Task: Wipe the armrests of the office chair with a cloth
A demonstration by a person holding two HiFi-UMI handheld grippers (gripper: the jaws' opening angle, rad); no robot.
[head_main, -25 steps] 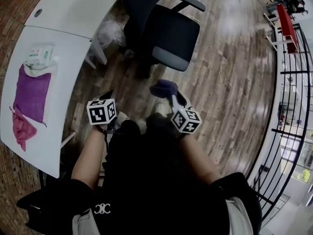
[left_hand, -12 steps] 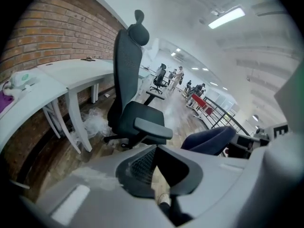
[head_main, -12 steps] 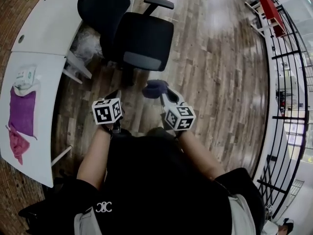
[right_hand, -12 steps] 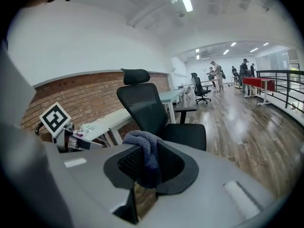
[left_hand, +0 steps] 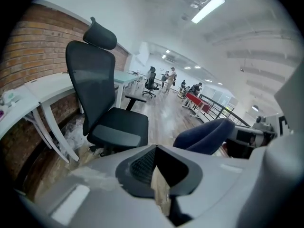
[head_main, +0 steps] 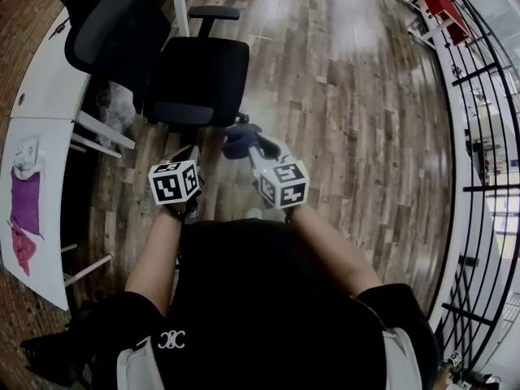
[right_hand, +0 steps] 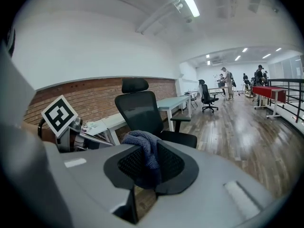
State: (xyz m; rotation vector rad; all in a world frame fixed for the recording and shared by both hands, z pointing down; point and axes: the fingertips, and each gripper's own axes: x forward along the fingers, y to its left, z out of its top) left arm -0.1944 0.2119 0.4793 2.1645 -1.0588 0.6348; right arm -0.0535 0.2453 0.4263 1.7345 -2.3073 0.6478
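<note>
The black office chair (head_main: 199, 80) stands ahead of me on the wood floor, and one armrest (head_main: 214, 12) shows at its far side. My right gripper (head_main: 248, 146) is shut on a dark blue cloth (head_main: 240, 140), held a little short of the seat's front edge. The cloth (right_hand: 147, 156) drapes over that gripper's jaws, with the chair (right_hand: 142, 110) and its armrest (right_hand: 181, 119) behind. My left gripper (head_main: 187, 156) hangs beside it, jaws together and holding nothing. The left gripper view shows the chair (left_hand: 107, 113) and the cloth (left_hand: 209, 134) at right.
A white desk (head_main: 45, 104) runs along the left, bearing a purple cloth (head_main: 24, 197) and a pink one (head_main: 20, 246). A plastic bag (head_main: 114, 108) lies under the desk by the chair. A black railing (head_main: 479, 136) borders the right. People and other chairs (right_hand: 207, 97) are far down the room.
The chair has shifted left in the head view and the desk has slid toward the left edge. Both grippers keep their pose, and the cloth stays in the right one.
</note>
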